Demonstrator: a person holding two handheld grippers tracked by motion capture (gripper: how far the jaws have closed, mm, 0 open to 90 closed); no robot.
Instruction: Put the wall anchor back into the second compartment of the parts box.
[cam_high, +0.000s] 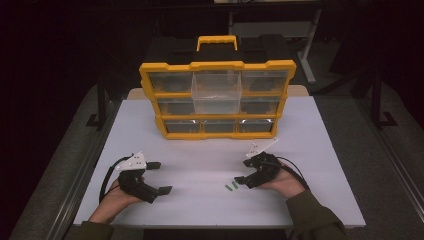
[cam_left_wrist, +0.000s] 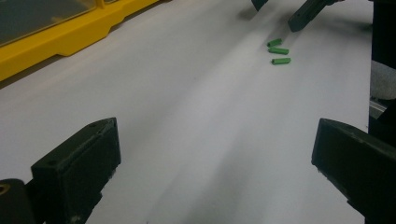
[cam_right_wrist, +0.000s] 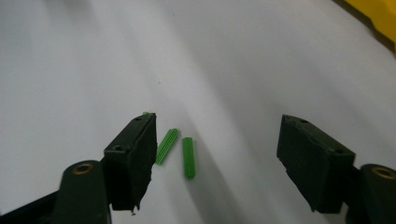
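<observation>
Three small green ribbed plugs (cam_high: 231, 186) lie on the white table (cam_high: 200, 150) near its front, just left of my right gripper (cam_high: 244, 171). In the right gripper view two plugs (cam_right_wrist: 188, 156) lie between the open jaws, close to the left one, and a third (cam_right_wrist: 146, 113) peeks from behind that jaw. My right gripper (cam_right_wrist: 219, 149) holds nothing. My left gripper (cam_high: 160, 177) rests open and empty at the front left. In its own view the left gripper (cam_left_wrist: 215, 172) points across bare table toward the plugs (cam_left_wrist: 279, 50).
A yellow organizer case (cam_high: 217, 97) with clear drawers stands upright at the table's back middle, its top middle drawer (cam_high: 216, 92) pulled out. Its yellow base (cam_left_wrist: 60, 37) runs along the top left of the left gripper view. Hands and sleeves come in at the front edge.
</observation>
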